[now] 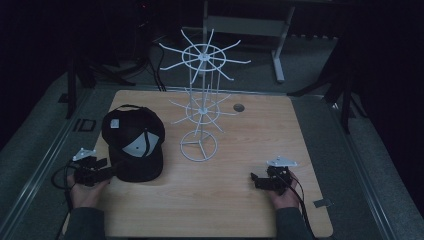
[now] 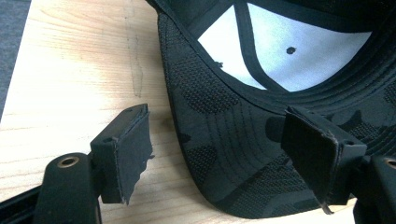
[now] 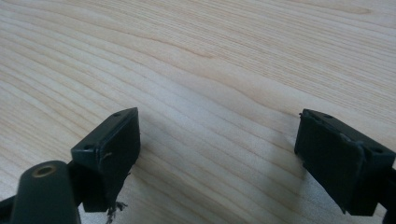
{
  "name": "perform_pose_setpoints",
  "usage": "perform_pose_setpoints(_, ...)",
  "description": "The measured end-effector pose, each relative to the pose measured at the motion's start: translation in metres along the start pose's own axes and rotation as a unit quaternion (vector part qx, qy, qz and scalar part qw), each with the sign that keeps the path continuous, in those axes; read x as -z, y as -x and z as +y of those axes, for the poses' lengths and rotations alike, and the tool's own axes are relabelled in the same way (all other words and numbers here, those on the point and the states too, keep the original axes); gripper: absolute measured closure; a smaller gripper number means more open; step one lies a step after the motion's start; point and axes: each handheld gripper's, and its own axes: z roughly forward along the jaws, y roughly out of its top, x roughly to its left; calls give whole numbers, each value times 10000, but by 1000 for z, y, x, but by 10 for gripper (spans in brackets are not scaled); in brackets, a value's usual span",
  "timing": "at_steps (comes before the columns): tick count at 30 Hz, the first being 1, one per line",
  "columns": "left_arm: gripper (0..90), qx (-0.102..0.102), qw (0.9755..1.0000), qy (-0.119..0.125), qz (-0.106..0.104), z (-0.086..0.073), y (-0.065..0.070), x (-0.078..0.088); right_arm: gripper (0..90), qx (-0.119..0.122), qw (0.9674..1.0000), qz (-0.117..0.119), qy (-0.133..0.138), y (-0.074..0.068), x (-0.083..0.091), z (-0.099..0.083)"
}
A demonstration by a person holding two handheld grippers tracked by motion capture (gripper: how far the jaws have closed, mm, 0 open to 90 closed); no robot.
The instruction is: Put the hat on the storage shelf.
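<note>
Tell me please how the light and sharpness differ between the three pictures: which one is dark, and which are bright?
The high view is dim and grainy: the black cap melts into shadow and the white wire rack stands out. The left gripper view is bright, the cap's white lining near glare, the brim sharp. The right gripper view is evenly lit, wood grain of the table crisp, with soft shadows under the open jaws.

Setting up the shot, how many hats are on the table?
1. The black cap lies upside down at the table's left, beside the white wire rack.
</note>
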Motion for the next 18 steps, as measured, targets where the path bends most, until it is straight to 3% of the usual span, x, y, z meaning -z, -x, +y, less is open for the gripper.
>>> perform_pose_setpoints(11,246,36,9998,-193,-100,-1,-6,-10,140,0,10000,0,-1,0,0,0)
perform_pose_setpoints(18,268,47,9991,-270,-319,-2,-7,-14,139,-1,10000,1,-1,0,0,0)
